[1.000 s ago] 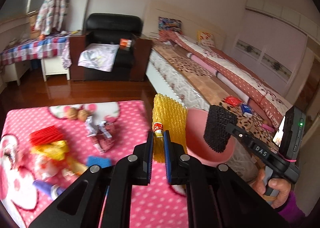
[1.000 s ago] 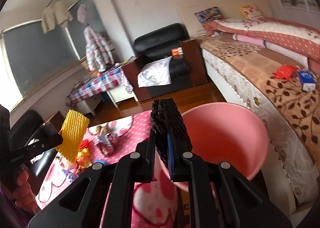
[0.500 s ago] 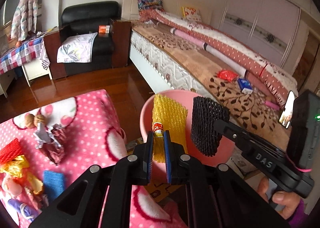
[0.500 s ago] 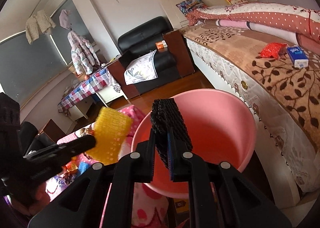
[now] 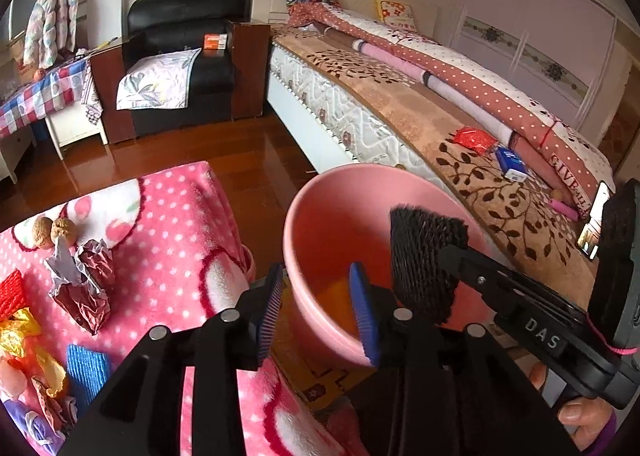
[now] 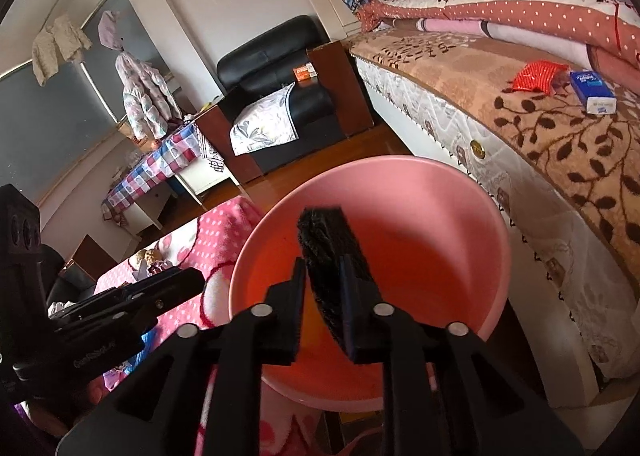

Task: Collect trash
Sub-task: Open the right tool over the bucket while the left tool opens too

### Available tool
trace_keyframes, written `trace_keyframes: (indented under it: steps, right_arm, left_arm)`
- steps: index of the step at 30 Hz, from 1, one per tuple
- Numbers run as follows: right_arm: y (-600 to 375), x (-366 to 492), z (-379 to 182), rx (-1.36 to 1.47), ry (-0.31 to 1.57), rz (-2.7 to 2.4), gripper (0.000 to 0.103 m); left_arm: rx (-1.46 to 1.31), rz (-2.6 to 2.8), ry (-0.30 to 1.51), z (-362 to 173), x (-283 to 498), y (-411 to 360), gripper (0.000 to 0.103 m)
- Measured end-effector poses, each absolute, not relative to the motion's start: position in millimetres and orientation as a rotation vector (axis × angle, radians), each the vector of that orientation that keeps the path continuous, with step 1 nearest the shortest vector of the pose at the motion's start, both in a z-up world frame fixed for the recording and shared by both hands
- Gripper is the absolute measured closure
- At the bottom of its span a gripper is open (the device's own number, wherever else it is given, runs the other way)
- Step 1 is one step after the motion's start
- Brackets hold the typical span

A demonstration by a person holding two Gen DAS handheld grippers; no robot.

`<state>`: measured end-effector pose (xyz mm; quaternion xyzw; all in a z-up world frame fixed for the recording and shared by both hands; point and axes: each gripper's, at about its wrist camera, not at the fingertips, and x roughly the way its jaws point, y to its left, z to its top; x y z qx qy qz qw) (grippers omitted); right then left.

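Your left gripper (image 5: 316,308) sits right over the near rim of the pink bucket (image 5: 332,192), and its jaws have just been opening: they stand well apart with nothing between them. The yellow foam net (image 5: 340,292) looks to be lying at the bottom of the bucket, though only a blurred orange-yellow patch shows there, so take that as likely rather than sure.

Your right gripper (image 6: 322,288) hangs above the bucket's mouth, and its jaws have also just been opening. The black foam net (image 6: 328,256) is between them, leaning on the right jaw with a gap at the left one, so it is hardly gripped at all. Spread those jaws a little wider and hold steady over the middle of the bucket so the net falls straight in; if it clings to the pad, a small shake should free it. Keep clear of the rim, since the bucket looks light enough to tip.

Farther off on the pink polka-dot tabletop (image 5: 180,224), the crumpled red-and-white wrapper (image 5: 82,284), the blue piece (image 5: 86,372) and the gold foil (image 5: 18,332) wait for collecting.
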<state>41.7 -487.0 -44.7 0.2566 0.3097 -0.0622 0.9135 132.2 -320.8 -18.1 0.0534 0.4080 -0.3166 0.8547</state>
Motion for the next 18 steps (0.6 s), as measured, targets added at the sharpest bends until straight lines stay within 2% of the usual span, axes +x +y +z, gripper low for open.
trace_keyframes:
  steps: [2,8,10,13,18]
  right_arm:
    - [-487.3,42.4,-46.1,0.528,0.639,-0.13,0.072]
    - [-486.8,42.6,-48.8,0.528,0.652,-0.135,0.072]
    - [-486.3,43.0,-47.7,0.522,0.652,-0.136,0.072]
    - [-486.8,44.2,-46.0,0.517,0.647,-0.14,0.072]
    - [-485.9,44.9,-44.6,0.515,0.645,-0.144,0.072]
  left_arm:
    - [0.119,-0.64,0.877,-25.0,138.1,-321.2,0.069]
    - [0.116,-0.602,0.969,-48.4,152.7,-328.4,0.07]
    - [0.115,-0.592,0.991,-55.6,156.7,-331.3,0.073]
    - [0.122,-0.603,1.004,-58.0,157.3,-338.4,0.087]
    - [0.16,-0.56,1.015,-58.3,157.2,-348.0,0.088]
